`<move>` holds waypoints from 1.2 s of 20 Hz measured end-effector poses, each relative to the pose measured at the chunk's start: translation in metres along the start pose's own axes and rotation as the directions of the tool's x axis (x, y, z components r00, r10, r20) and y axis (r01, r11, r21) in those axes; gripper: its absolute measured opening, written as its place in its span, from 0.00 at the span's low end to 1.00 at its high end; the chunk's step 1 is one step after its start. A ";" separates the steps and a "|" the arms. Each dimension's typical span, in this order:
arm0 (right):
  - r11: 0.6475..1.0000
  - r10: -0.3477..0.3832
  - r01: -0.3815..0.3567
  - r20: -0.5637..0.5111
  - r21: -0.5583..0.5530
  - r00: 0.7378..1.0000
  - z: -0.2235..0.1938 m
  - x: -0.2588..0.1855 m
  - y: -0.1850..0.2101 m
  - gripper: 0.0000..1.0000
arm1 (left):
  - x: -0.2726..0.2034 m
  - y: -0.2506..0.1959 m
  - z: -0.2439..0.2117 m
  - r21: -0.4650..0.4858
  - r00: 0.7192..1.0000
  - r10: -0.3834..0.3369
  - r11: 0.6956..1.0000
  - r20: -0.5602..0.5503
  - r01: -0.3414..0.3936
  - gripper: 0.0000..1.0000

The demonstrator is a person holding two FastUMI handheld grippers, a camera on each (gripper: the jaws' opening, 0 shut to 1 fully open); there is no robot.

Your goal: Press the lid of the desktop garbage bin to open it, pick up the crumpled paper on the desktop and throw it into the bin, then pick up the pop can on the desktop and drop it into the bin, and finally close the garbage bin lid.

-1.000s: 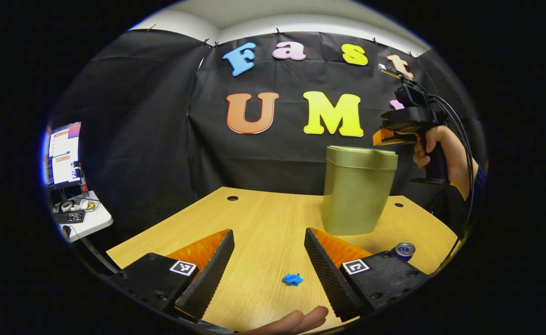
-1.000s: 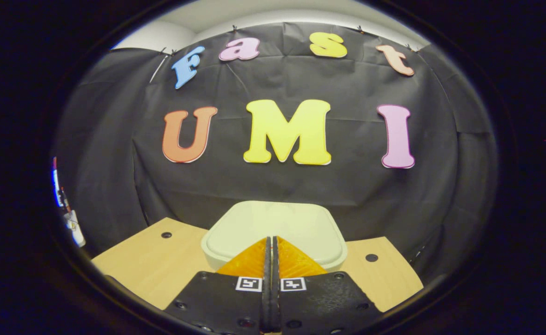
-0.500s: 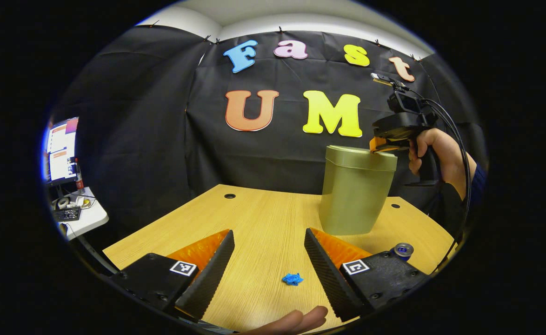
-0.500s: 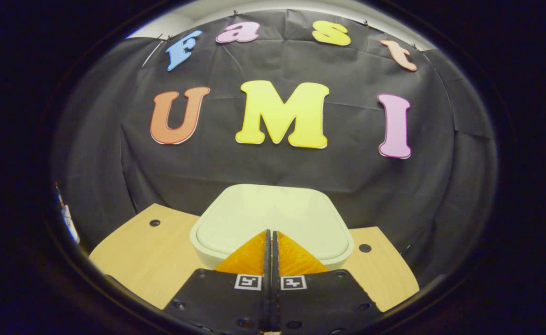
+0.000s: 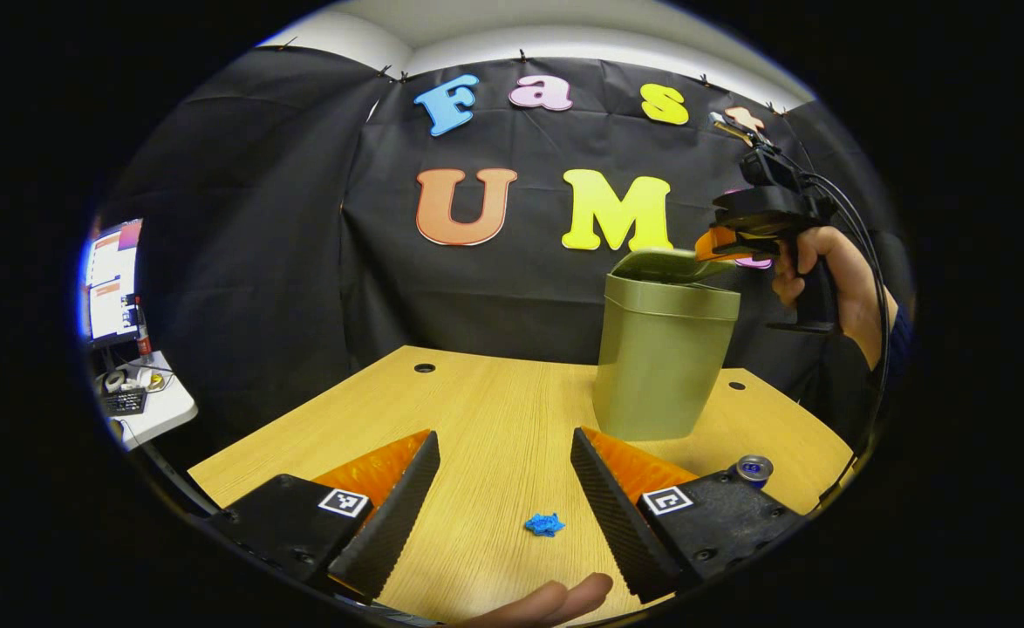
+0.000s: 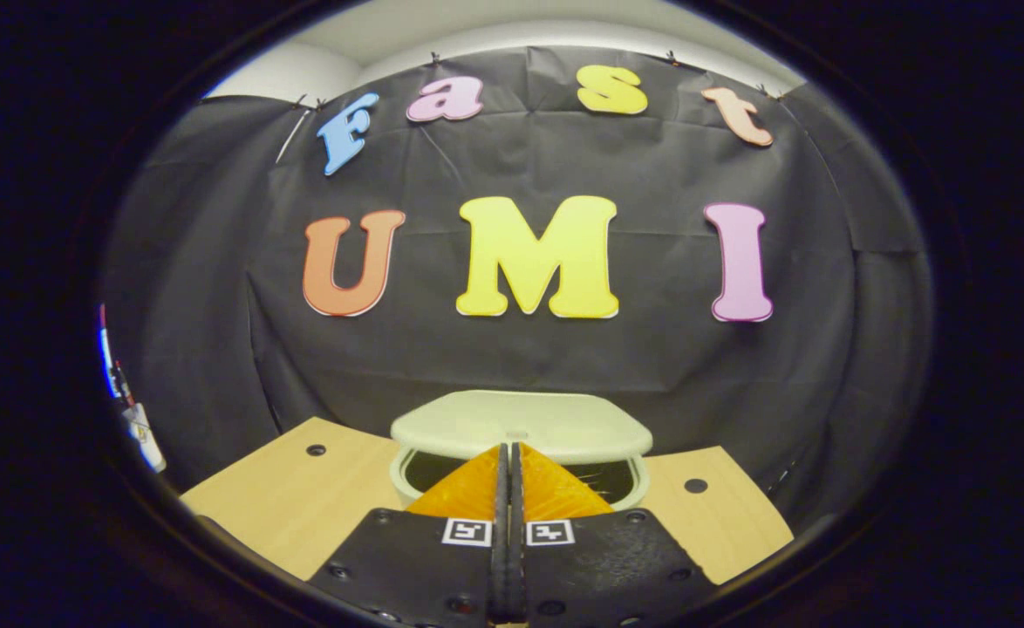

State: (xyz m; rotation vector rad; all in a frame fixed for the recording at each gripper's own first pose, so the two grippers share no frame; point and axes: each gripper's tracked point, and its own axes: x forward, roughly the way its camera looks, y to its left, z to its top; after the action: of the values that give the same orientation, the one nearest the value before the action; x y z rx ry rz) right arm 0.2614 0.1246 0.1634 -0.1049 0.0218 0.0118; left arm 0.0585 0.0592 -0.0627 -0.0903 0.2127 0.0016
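Your left gripper (image 5: pixel 505 488) hovers low over the pale wooden bench (image 5: pixel 477 410) with its jaws spread wide and nothing between them. Just ahead of the gap between those jaws, nearer the right-hand one, lies the small crumpled blue paper (image 5: pixel 544 524), flat on the bench. Beyond the right-hand jaw's tip stands the tall olive-green metal garbage bin (image 5: pixel 662 362), upright, its long axis vertical and its body narrowing toward the base. Its flat lid (image 5: pixel 671 264) is tilted up, with a dark gap under it. To the right of the same jaw, partly hidden behind it, stands the silver-topped blue pop can (image 5: pixel 754 469), upright, top facing up.

Your right gripper (image 6: pixel 508 453) has its jaws pressed together with nothing held. In the right gripper view their tips sit at the near edge of the bin's opening, just below the raised lid (image 6: pixel 521 423). In the left gripper view your right hand (image 5: pixel 830 283) holds that gripper's handle beside the bin's top.
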 end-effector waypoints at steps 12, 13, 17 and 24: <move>0.998 0.047 -0.041 0.147 -0.042 0.988 0.022 -0.139 0.003 0.00 | -0.001 -0.003 0.003 0.027 1.000 -0.011 1.000 0.014 0.011 0.98; 0.998 0.042 -0.032 0.168 -0.059 0.985 0.021 -0.152 0.000 0.00 | -0.001 -0.004 0.004 0.028 1.000 -0.015 0.999 0.017 0.014 0.98; 0.996 0.064 -0.050 0.220 -0.068 0.973 0.002 -0.200 -0.007 0.19 | -0.003 -0.008 0.004 0.049 0.999 -0.016 0.999 0.029 0.015 0.98; 0.994 0.101 -0.089 0.205 -0.069 0.974 -0.048 -0.244 -0.027 0.36 | 0.000 -0.016 -0.001 0.063 0.999 -0.032 0.998 0.021 0.031 0.98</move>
State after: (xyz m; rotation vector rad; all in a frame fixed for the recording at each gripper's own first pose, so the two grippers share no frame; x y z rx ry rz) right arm 0.0166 0.0905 0.1239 -0.1612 -0.1834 0.1191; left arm 0.0583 0.0433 -0.0617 -0.0316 0.1890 -0.0357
